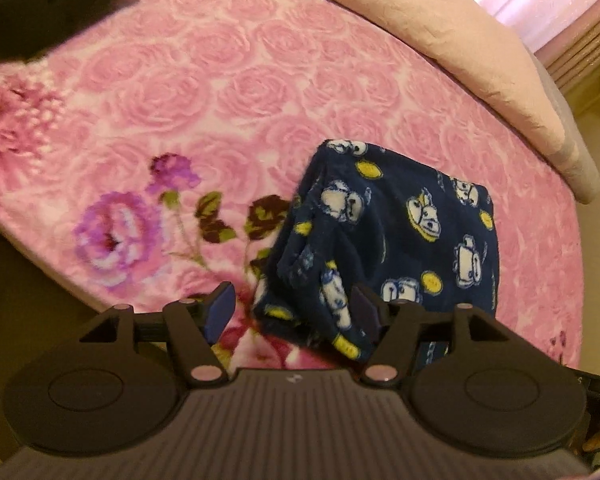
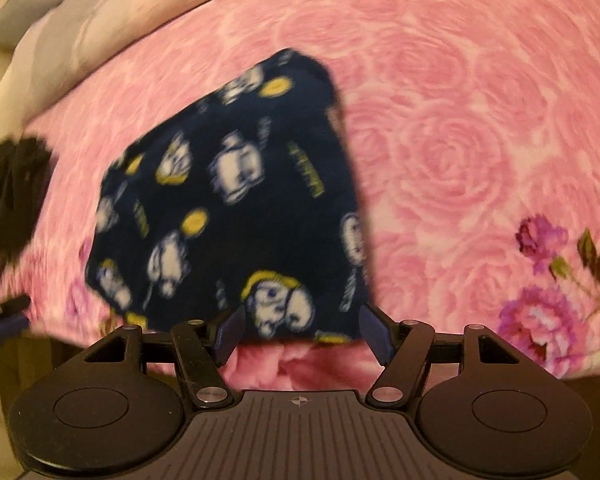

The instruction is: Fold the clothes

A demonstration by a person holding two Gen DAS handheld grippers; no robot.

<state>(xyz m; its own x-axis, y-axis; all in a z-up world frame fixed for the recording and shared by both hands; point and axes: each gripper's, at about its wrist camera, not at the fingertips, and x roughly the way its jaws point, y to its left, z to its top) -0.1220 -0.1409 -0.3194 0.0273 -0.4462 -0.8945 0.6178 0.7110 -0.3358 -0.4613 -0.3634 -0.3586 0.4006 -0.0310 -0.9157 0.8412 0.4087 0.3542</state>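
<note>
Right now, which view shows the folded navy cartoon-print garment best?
The left wrist view: the navy cartoon-print garment is sharp there, its folded layers and near corner plain between the open jaws. The right wrist view shows more of its top face, but blurred.

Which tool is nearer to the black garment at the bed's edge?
Left, probably. The black garment lies far across the blanket from the left tool; from the right tool, it sits beyond the navy garment.
</note>
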